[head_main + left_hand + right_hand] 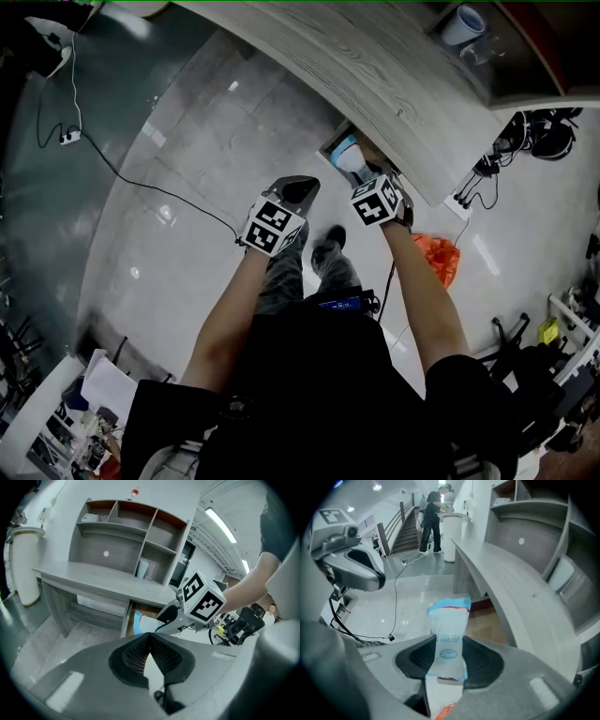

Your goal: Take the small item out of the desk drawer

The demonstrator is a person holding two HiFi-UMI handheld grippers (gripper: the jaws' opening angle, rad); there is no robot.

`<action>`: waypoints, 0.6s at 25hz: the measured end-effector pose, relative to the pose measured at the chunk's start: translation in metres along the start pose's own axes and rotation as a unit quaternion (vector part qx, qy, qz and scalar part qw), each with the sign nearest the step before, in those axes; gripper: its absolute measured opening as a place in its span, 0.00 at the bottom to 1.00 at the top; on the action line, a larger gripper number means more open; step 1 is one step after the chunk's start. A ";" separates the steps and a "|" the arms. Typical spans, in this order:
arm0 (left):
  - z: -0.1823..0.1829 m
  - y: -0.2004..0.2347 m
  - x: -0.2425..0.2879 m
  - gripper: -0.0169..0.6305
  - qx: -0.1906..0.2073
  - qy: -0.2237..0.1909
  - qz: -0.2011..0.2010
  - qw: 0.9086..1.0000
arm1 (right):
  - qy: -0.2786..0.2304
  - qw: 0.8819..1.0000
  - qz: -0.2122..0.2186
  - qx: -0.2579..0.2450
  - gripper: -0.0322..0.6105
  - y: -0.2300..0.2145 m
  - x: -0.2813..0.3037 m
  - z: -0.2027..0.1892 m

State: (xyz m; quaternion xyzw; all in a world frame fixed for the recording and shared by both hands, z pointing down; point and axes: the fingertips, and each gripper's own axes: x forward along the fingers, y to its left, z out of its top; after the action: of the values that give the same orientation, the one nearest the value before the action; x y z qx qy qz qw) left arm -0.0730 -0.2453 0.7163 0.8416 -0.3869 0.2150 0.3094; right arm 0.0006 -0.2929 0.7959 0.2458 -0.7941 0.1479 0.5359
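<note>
Right gripper view: the right hand-held gripper [450, 654] is clamped on a slim pale-blue-and-white packet [449, 620]. One dark ribbed pad presses on each side. The packet stands up past the tips, with a red line near its top edge and blue print on its face. Just beyond the tips, a touch to their right, sits the brown inside of the open drawer [487, 620]. It is tucked under the edge of the grey tabletop [506, 573], which sweeps away up the right side. Over to the left gripper view: the left hand-held gripper [150, 639] is clenched on nothing, its pads meeting at the tips with only a thin wedge of gap lower down. Ahead of those tips, and a little to their right, the other gripper's marker cube is in plain sight, with the packet poking out in front of the drawer opening. Above the tabletop rises a set of shelves [126, 531]. In the head view, both grippers hang side by side over a glossy pale floor [206, 141]. The right one reaches forward to the drawer mouth under the tabletop edge, and the left one sits just beside it and slightly back. The packet is at that mouth, in the right jaws; I cannot tell whether it is fully clear of the drawer. A black cable [141, 183] trails across the floor well to the left of the left gripper. An orange bag [438, 255] lies on the floor to the right of the right forearm.
</note>
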 end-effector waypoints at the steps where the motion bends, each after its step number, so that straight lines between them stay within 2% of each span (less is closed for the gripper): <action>1: 0.002 -0.002 -0.002 0.03 0.001 0.000 -0.001 1.000 | -0.006 1.000 0.001 0.002 0.31 0.001 -0.007 0.002; 15: 0.043 -0.031 -0.017 0.03 0.040 -0.007 -0.014 0.999 | -0.094 0.995 0.001 0.024 0.31 0.000 -0.103 0.025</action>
State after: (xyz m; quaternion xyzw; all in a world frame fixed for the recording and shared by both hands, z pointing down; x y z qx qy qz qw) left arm -0.0533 -0.2502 0.6641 0.8605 -0.3679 0.2199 0.2754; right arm 0.0120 -0.2812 0.6908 0.2705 -0.8376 0.1437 0.4523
